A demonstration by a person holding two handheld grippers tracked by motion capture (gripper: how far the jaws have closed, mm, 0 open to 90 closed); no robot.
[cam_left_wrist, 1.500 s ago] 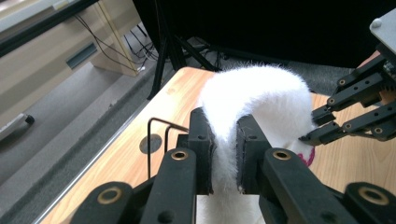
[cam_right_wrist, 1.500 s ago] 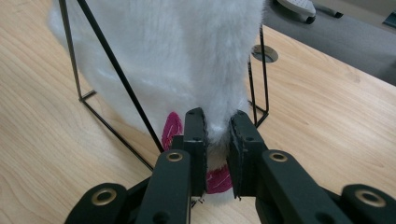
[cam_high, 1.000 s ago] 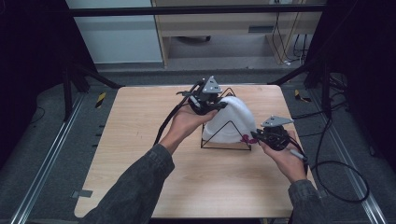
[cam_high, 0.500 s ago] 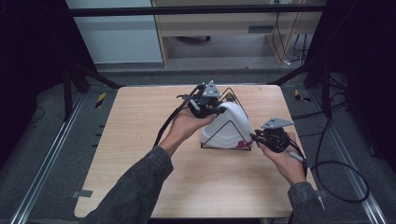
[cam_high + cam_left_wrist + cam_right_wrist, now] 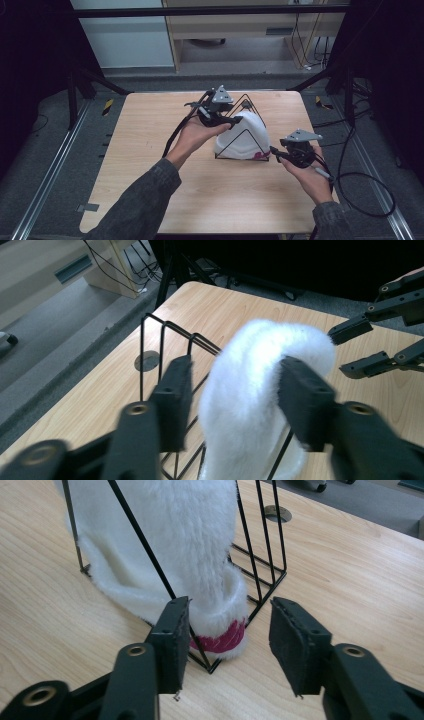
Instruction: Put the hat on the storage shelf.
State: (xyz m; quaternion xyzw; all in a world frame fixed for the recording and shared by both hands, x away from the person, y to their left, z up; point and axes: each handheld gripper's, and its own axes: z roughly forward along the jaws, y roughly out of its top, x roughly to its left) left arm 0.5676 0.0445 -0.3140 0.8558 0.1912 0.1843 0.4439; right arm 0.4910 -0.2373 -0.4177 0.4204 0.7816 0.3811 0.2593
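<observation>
A white fluffy item with a magenta trim hangs over a black wire rack shaped like a triangle, at the table's middle. My left gripper is at the item's top. In the left gripper view its jaws stand open on either side of the white fluff, the right jaw touching it. My right gripper is low at the rack's front right corner. It is open, with the magenta trim and a rack wire just ahead of its jaws and nothing held. The right gripper also appears beyond the fluff.
The wooden table has a round cable hole behind the rack. Cables trail from both grippers over the table's right edge. Dark frame legs and a grey floor surround the table.
The left gripper has settled slightly lower onto the top of the white item. The right gripper has dropped a little toward the rack's front right corner.
</observation>
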